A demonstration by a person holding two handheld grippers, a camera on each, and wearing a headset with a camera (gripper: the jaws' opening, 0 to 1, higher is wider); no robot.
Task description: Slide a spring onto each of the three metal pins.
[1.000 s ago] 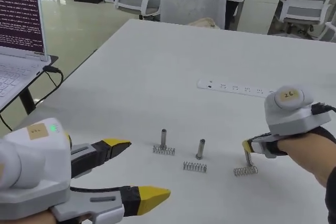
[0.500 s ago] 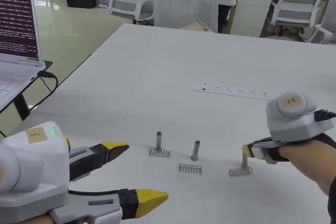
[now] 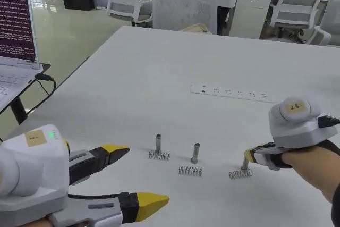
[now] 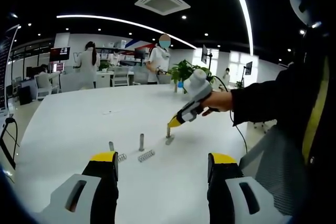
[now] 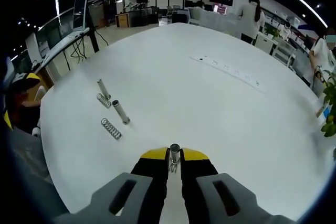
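Observation:
Three short metal pins stand on the white table. The left pin (image 3: 158, 143) has a spring (image 3: 159, 156) lying at its foot. The middle pin (image 3: 196, 152) has a spring (image 3: 190, 171) lying flat in front of it. My right gripper (image 3: 248, 157) is shut on the right pin (image 5: 174, 155), whose top shows between the yellow tips; a third spring (image 3: 240, 174) lies at its base. My left gripper (image 3: 139, 176) is open near the front left, holding nothing. In the left gripper view its jaws stand apart, with the pins (image 4: 141, 141) ahead.
A white power strip (image 3: 231, 93) lies across the table beyond the pins. A laptop (image 3: 16, 30) on a stand is at the far left, its cable hanging. Office chairs (image 3: 183, 11) and people stand behind the table's far edge.
The head camera has shifted, so the whole scene sits a little lower and to the left. The right gripper stays shut on the right pin. The left gripper stays open.

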